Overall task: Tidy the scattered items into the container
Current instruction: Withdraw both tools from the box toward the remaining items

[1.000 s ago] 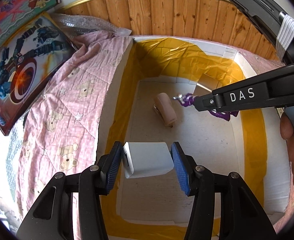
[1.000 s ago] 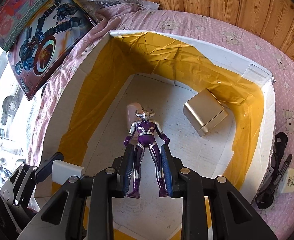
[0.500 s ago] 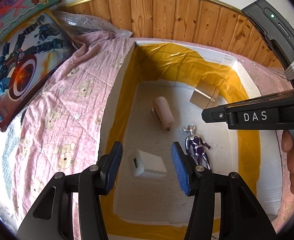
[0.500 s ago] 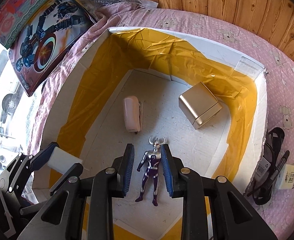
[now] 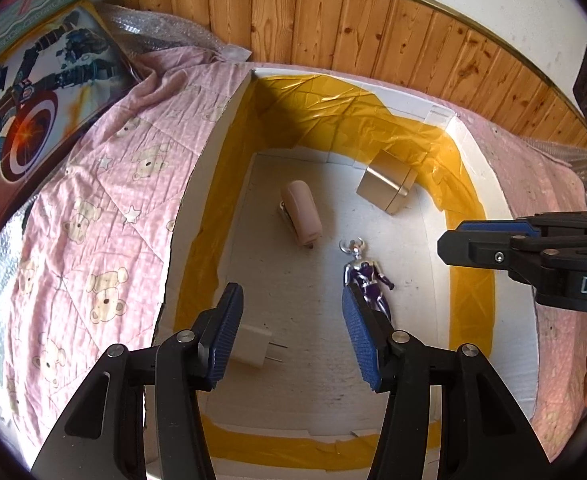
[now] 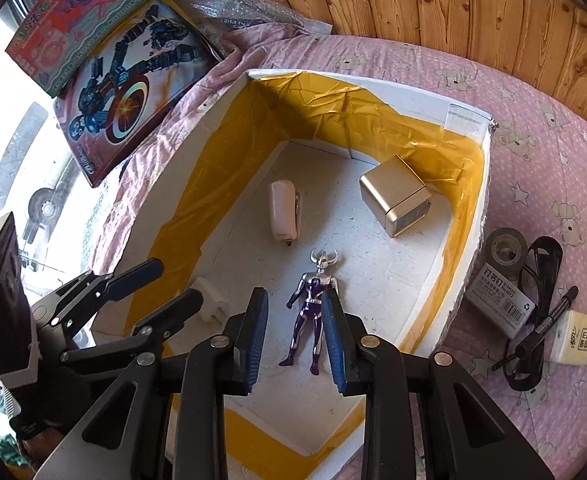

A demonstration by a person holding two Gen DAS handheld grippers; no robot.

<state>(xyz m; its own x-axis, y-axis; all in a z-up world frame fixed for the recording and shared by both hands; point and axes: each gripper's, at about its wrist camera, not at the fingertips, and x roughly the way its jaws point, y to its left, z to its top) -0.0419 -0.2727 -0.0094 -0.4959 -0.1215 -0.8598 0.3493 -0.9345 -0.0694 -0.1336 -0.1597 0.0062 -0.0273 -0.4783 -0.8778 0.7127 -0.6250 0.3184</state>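
Note:
The white foam box (image 5: 197, 184) with yellow tape lining (image 6: 229, 176) holds a pink stapler (image 5: 300, 218) (image 6: 283, 216), a gold cube box (image 5: 387, 187) (image 6: 395, 196), a purple and silver action figure (image 5: 367, 280) (image 6: 313, 304) and a white plug charger (image 5: 253, 346) (image 6: 209, 298). My left gripper (image 5: 289, 336) is open and empty above the box, over the charger. My right gripper (image 6: 293, 338) is open and empty above the figure's legs; its fingers (image 5: 489, 226) also show at the right of the left wrist view.
On the pink bear quilt (image 6: 533, 128) right of the box lie a tape roll (image 6: 505, 246), a staples box (image 6: 497, 298), a black pen (image 6: 533, 330), a black cord (image 6: 543, 260) and an eraser (image 6: 575, 336). Two toy boxes (image 5: 21, 120) lean at the left. A wooden wall (image 5: 373, 36) stands behind.
Both grippers opened and rose. The charger dropped from the left gripper and the figure from the right gripper; both now lie on the box floor.

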